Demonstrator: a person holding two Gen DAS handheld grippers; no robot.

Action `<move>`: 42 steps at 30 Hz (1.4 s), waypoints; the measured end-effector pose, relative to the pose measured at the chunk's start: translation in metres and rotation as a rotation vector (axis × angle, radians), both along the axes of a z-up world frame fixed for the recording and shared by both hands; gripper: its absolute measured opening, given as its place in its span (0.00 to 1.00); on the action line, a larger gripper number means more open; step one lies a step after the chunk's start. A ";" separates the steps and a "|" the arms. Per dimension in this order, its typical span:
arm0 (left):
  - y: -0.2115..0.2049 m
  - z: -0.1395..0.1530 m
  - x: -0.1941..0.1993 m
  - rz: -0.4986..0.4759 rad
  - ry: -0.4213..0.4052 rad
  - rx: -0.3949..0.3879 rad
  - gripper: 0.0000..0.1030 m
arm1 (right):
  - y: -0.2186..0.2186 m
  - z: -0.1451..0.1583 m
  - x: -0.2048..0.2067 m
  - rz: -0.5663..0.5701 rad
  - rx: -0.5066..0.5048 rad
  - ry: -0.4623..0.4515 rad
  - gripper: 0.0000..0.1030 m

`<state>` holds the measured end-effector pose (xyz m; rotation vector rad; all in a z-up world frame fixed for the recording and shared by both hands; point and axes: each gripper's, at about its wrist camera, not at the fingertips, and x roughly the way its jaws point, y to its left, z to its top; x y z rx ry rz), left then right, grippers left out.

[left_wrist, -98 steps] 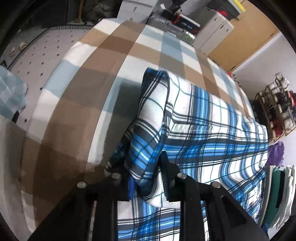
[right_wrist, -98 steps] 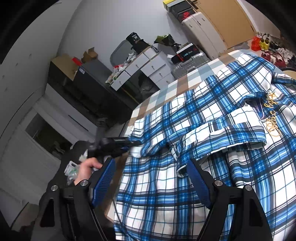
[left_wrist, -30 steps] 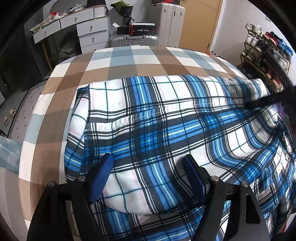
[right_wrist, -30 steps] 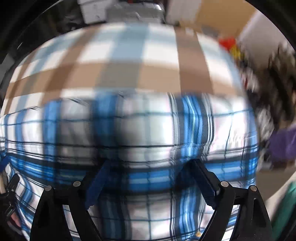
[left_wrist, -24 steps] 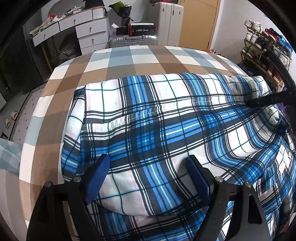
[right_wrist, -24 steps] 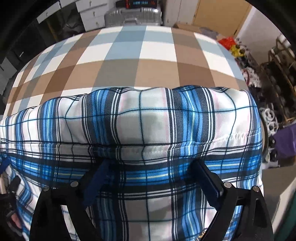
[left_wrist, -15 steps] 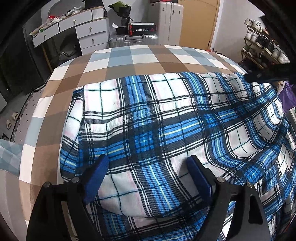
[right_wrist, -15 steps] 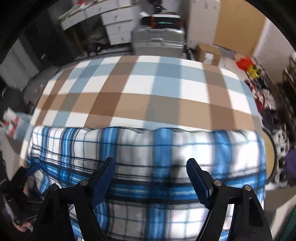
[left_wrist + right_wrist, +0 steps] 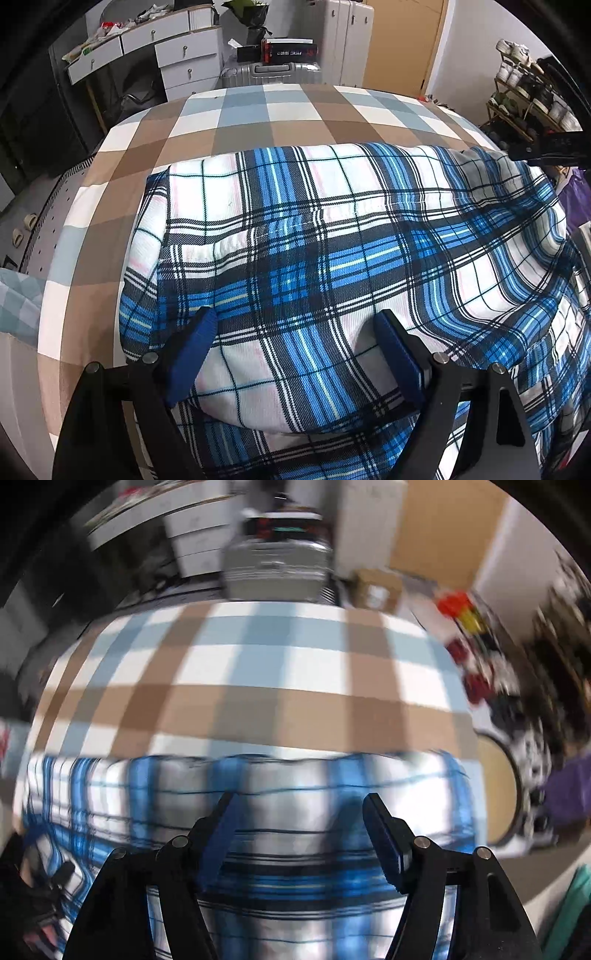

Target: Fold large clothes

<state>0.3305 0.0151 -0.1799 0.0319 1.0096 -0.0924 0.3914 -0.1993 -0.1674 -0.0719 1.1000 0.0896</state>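
Observation:
A blue, white and black plaid garment lies folded on the bed's brown, white and pale blue checked cover. My left gripper stands open low over the garment's near part, with the cloth bulging between its blue pads, not pinched. The right wrist view is blurred. There my right gripper hangs above the garment's far folded edge; its jaws are closing and nothing is between them. Its black tip shows at the right edge of the left wrist view.
Beyond the bed's far edge stand a silver suitcase, white drawers and a wooden door. A shoe rack is at the right. Slippers lie on the floor at the left. A dark-gloved hand shows at lower left.
The right gripper has lifted off the garment's far edge and its jaws have narrowed. The left gripper, earlier shut on the cloth, stays open in the same place.

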 end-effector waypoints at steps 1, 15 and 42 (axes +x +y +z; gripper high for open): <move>-0.001 0.000 0.000 0.000 -0.003 0.010 0.81 | -0.010 -0.008 0.000 -0.017 -0.013 0.016 0.65; -0.003 -0.002 0.000 0.004 -0.010 0.019 0.83 | -0.074 -0.001 -0.024 -0.044 0.128 -0.080 0.47; -0.003 -0.003 -0.001 -0.009 -0.007 0.029 0.85 | -0.043 -0.017 -0.044 0.087 0.040 -0.093 0.67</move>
